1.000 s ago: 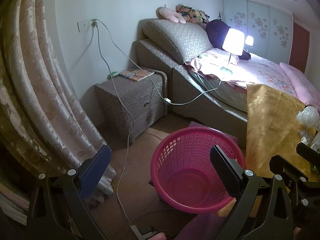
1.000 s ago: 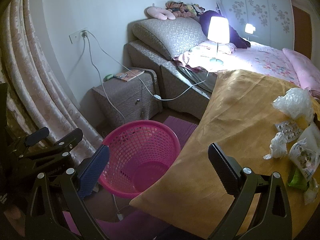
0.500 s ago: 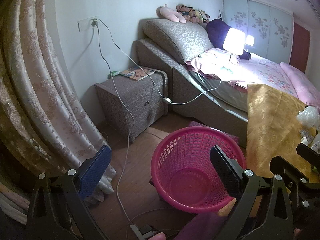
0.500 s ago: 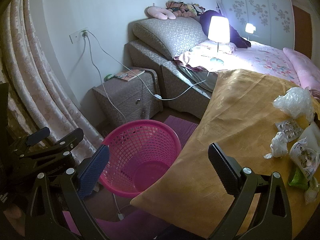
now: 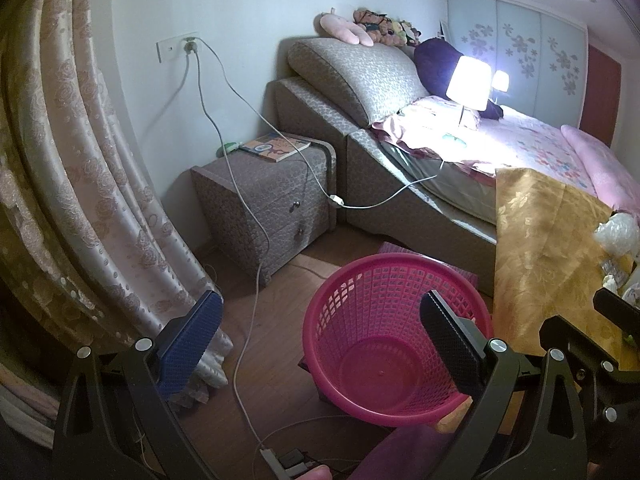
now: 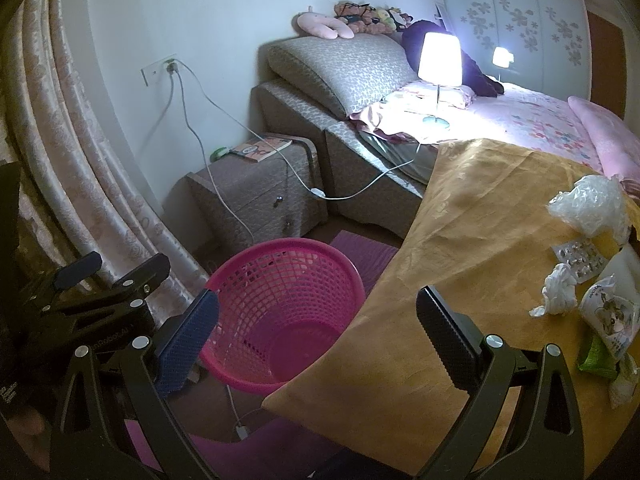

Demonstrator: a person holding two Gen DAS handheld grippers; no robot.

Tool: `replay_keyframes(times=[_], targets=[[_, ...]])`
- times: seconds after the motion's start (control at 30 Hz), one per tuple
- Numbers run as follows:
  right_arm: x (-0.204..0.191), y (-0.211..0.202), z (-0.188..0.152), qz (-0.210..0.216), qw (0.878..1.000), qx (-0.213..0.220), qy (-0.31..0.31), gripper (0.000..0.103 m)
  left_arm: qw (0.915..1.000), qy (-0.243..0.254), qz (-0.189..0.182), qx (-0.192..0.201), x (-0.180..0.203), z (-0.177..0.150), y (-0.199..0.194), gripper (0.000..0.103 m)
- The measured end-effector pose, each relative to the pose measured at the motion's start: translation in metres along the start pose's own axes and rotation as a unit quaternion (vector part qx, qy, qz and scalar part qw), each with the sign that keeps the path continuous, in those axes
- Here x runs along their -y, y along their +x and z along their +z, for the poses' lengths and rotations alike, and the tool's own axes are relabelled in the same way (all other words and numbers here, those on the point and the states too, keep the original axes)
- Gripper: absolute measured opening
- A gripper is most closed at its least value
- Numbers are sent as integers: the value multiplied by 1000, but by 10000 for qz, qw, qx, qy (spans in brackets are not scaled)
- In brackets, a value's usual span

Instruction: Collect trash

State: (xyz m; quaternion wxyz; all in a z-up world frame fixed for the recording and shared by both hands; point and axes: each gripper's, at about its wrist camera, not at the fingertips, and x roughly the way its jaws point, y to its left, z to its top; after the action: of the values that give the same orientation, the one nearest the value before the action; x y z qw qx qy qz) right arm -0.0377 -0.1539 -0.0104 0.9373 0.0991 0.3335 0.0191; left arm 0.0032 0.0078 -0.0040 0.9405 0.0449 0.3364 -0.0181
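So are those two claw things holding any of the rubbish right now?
No. The left gripper and the right gripper are both open with nothing between their fingers; the crumpled tissue lies untouched on the yellow cloth.

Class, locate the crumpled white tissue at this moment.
In the right wrist view, the crumpled white tissue lies at the right on the gold tablecloth, between the blister pack and the printed snack packet.

— What sort of place was shown?

— A home bedroom was shown. A bed (image 5: pixel 500 160) with a padded headboard (image 5: pixel 352 72) was seen against the wall, and a lit table lamp (image 6: pixel 439 60) had been stood on its floral bedding.

— What else marked it as such?

— Plush toys (image 6: pixel 352 18) were lined above the headboard, a nightstand (image 5: pixel 264 208) was placed beside the bed, and a curtain (image 5: pixel 80 168) was hung at the left.
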Motion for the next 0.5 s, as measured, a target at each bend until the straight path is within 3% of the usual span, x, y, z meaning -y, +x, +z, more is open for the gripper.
replay_keyframes(times=[0.5], targets=[[1, 1, -1, -9, 10000, 3, 78, 96, 10000, 47, -40, -24, -1, -2, 1, 95]])
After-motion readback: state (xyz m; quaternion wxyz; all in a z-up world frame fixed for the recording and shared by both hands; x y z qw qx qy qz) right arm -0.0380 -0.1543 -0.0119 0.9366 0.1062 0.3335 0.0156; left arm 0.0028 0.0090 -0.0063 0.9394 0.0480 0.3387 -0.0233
